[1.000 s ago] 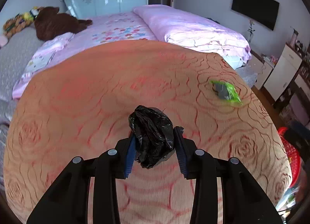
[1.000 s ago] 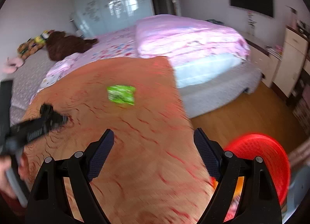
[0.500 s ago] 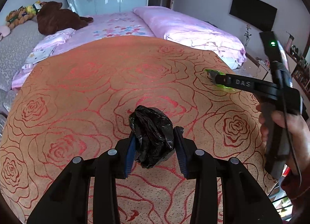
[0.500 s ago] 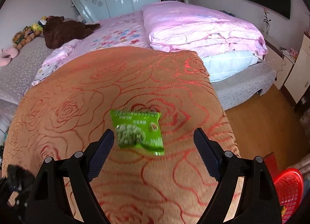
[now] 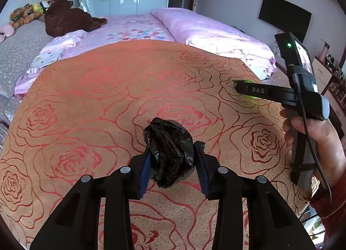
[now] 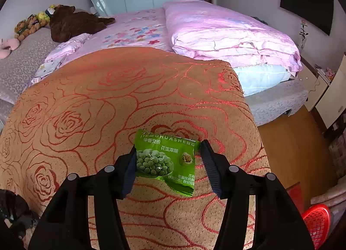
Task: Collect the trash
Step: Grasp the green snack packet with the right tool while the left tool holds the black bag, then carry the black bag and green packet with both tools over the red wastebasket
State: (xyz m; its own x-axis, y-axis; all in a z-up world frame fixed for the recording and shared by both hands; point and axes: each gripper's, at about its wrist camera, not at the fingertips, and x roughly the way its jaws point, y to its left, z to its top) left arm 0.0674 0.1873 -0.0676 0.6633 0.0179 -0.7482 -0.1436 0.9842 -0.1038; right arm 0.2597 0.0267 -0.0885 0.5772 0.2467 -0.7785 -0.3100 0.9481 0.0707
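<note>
My left gripper (image 5: 172, 159) is shut on a crumpled black plastic bag (image 5: 169, 150) and holds it just above the orange rose-patterned blanket (image 5: 108, 103). My right gripper (image 6: 167, 159) is open, its fingers on either side of a green snack packet (image 6: 166, 161) that lies flat on the blanket (image 6: 86, 107). The left finger touches the packet's edge; the right finger is at its corner. In the left wrist view the right gripper (image 5: 240, 86) reaches over the packet (image 5: 253, 96) at the blanket's right side.
A red mesh basket (image 6: 316, 223) stands on the wooden floor at the lower right. Behind the blanket lie a folded pink duvet (image 6: 227, 33) and stuffed toys (image 6: 71, 21). The blanket's right edge drops to the floor. White cabinets (image 6: 330, 96) stand at right.
My right gripper has come down over the green packet and narrowed around it. My left gripper still holds the black bag, with little movement.
</note>
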